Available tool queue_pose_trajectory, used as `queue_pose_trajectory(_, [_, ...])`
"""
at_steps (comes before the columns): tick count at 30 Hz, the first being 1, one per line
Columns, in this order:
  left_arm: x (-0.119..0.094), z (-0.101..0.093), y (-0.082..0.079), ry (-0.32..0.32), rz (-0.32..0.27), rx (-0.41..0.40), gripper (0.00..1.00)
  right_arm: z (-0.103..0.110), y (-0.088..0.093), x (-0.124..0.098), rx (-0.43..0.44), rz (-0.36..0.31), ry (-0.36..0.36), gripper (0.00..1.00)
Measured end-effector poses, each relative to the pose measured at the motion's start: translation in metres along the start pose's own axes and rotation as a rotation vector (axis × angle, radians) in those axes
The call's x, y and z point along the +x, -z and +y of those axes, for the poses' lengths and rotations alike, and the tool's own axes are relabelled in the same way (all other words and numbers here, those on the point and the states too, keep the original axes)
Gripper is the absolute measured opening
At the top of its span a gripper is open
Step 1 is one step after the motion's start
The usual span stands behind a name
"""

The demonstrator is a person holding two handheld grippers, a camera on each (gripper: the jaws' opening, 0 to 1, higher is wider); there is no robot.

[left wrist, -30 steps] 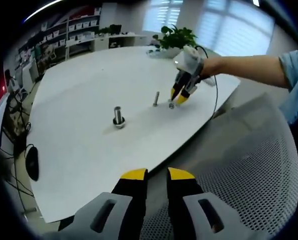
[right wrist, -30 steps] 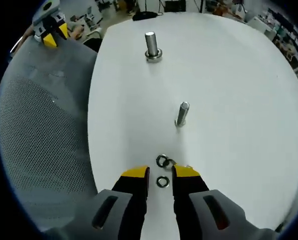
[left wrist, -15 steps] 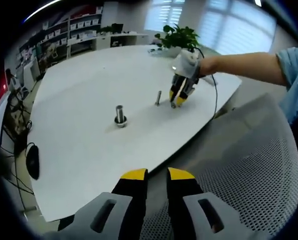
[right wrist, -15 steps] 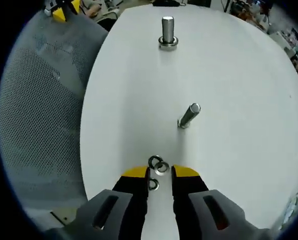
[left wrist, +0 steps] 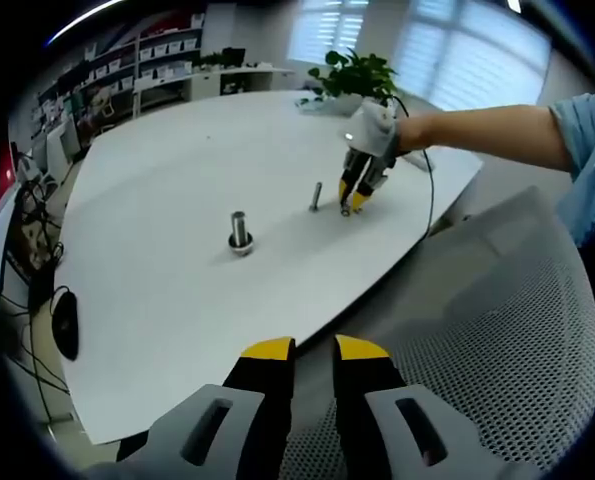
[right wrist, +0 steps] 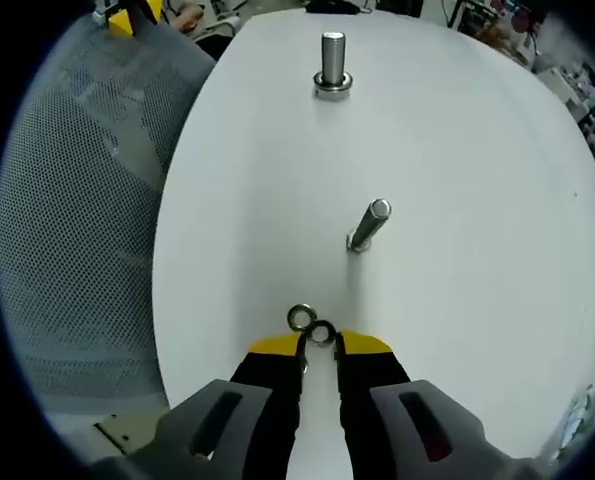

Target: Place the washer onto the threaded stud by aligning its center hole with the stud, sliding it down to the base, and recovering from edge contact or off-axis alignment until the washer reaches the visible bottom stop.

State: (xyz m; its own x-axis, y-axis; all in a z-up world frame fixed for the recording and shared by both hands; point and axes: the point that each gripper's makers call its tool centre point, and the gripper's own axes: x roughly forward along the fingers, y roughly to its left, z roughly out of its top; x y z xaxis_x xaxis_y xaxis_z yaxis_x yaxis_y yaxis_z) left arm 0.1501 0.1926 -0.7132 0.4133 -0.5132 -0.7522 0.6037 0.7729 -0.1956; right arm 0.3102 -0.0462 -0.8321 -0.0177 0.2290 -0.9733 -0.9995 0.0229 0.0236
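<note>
Right hand-held gripper [right wrist: 319,345] low near the tabletop [right wrist: 477,150] edge, jaws narrowly apart around a washer [right wrist: 323,334], grip unconfirmed. Second washer [right wrist: 299,318] beside. Threaded stud [right wrist: 365,226] just ahead. Left hand-held gripper [left wrist: 313,352] parked, slightly spread, holding nothing.

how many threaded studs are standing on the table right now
2: a thin stud just beyond the right gripper, and a thicker stud farther away on the white table.

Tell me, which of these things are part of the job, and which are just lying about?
Part of the job:
- small washers at the right gripper
- slim stud
- thick stud, washer already at its base

Just lying about:
- mesh chair
- potted plant
- shelves
- left gripper, idle
</note>
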Motion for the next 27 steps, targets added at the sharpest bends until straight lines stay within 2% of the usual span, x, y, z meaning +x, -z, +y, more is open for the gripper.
queue_pose_trajectory(4, [0.000,0.000,0.000,0.000,0.001,0.001,0.13,-0.004,-0.006,-0.011,0.029,-0.026,0.016,0.15])
queue_pose_trajectory(7, [0.000,0.000,0.000,0.000,0.000,0.003,0.13,-0.004,-0.015,-0.019,0.041,-0.058,0.054,0.15])
queue_pose_trajectory(15, [-0.002,-0.001,-0.006,0.001,-0.038,0.011,0.12,-0.005,-0.032,-0.034,0.047,-0.112,0.136,0.15])
queue_pose_trajectory(18, [-0.001,-0.001,-0.004,0.004,-0.026,0.018,0.12,-0.009,-0.039,-0.039,0.071,-0.138,0.161,0.15])
queue_pose_trajectory(27, [-0.002,0.000,-0.006,-0.002,-0.038,0.022,0.12,-0.013,-0.062,-0.046,0.094,-0.188,0.185,0.15])
